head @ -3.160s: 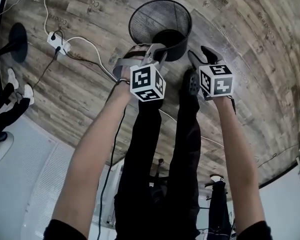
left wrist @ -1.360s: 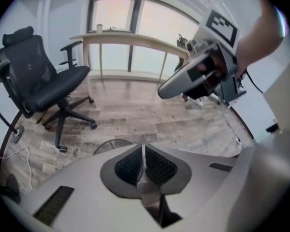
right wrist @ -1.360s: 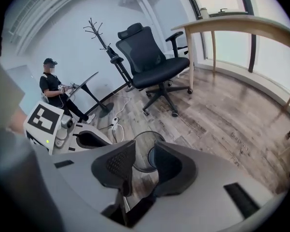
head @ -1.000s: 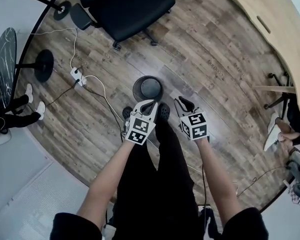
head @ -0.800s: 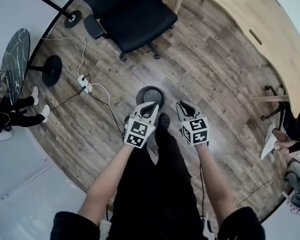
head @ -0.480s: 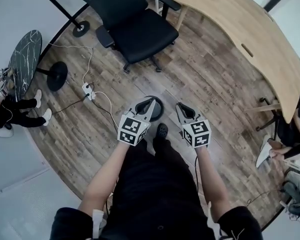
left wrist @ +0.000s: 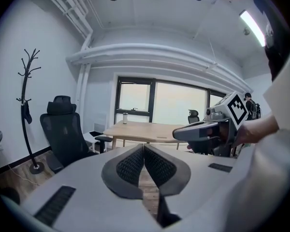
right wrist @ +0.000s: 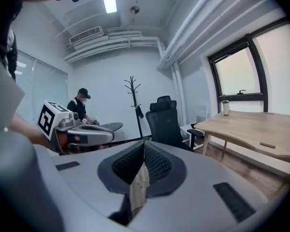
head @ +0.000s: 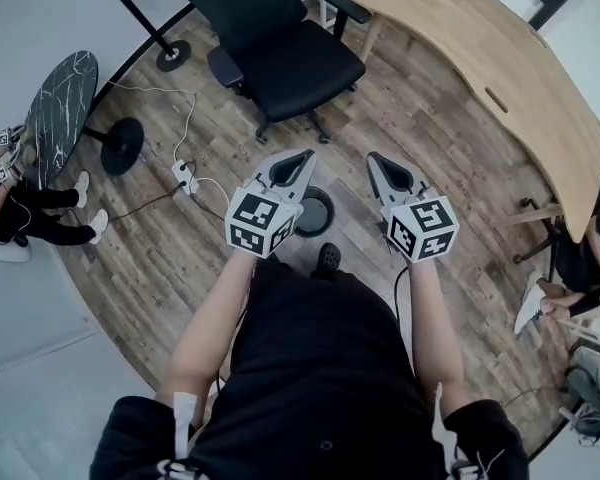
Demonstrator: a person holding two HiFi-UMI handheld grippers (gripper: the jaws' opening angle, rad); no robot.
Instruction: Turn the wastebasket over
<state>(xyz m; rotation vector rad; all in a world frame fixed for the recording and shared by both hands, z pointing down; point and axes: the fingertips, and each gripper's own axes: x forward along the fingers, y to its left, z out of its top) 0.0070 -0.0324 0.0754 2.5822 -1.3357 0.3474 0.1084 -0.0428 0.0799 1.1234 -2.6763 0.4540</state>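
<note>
Left claw (head: 298, 158) and right claw (head: 378, 160), both pinched together empty, hover over the wastebasket (head: 318, 214) near my feet, seemingly flipped already; next I'd only check.

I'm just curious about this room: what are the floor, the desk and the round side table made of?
Floor: wood or wood-look planks, matt, with grain and seams showing. Desk: pale wood or veneer, smooth, faint grain. Side table: dark top with white veins, likely marble or imitation.
</note>
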